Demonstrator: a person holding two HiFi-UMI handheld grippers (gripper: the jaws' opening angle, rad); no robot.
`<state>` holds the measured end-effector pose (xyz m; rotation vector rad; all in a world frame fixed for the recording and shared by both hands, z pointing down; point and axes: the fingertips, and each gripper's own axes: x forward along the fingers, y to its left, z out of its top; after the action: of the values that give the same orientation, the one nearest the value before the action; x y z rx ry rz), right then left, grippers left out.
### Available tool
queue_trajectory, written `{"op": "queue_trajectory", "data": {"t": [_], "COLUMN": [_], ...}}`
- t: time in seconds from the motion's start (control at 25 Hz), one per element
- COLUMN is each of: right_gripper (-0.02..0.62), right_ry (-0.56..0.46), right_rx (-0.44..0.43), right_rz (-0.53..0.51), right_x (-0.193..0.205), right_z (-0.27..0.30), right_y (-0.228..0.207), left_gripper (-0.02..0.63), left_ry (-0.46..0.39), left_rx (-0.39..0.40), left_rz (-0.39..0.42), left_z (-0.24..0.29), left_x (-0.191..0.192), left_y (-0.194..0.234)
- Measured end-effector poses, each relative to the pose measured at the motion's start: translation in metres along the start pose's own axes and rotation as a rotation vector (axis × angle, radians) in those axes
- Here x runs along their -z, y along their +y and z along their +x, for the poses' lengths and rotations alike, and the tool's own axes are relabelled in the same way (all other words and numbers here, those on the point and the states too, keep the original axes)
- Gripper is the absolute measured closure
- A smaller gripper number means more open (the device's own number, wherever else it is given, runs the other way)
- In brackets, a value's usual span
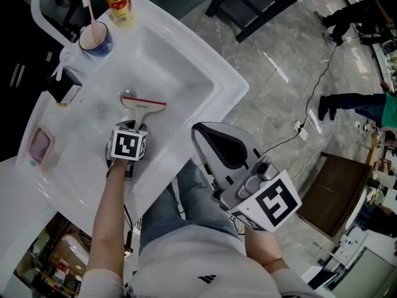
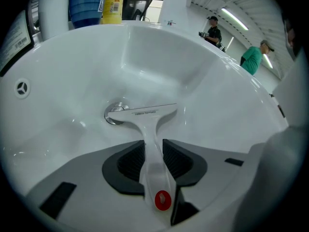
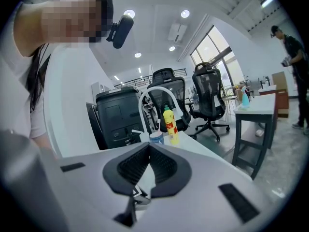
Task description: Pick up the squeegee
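Head view: the left claw's (image 1: pixel 132 129) marker cube (image 1: pixel 128 144) hides the squeegee's (image 1: pixel 144 105) handle. Only the blade shows, lying in the sink (image 1: pixel 186 67) with one end over the drain (image 2: pixel 114 115). Left gripper view: the handle lies between the spread jaws, ungripped. The right claw (image 3: pixel 148 148), pressed together and empty, is outside the sink.

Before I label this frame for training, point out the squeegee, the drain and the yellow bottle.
squeegee (image 2: pixel 152 151): left gripper view, middle of its handle.
drain (image 2: pixel 112 116): left gripper view, chrome rim.
yellow bottle (image 1: pixel 118 4): head view, its label.
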<state>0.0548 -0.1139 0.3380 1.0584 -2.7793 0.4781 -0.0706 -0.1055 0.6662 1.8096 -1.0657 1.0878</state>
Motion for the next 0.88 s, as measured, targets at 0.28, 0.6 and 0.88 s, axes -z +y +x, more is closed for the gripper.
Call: {"op": "queue_trajectory", "data": {"t": [0.28, 0.6, 0.88], "right_gripper": [0.586, 0.586, 0.586], "right_ry": [0.003, -0.009, -0.023], "right_rx": [-0.001, -0.016, -0.030], "right_rz": [-0.004, -0.011, -0.025], "right_x": [0.000, -0.005, -0.015], "right_z": [-0.003, -0.001, 0.001], "right_y": [-0.002, 0.001, 0.006], "left_gripper": [0.486, 0.492, 0.494], "left_ry": [-0.007, -0.074, -0.131], "left_rx": [-0.012, -0.003, 0.007], "left_rz": [-0.014, -0.039, -0.048], "left_z": [0.000, -0.012, -0.029], "left_x": [0.001, -0.013, -0.027], "left_y": [0.000, -0.002, -0.006]}}
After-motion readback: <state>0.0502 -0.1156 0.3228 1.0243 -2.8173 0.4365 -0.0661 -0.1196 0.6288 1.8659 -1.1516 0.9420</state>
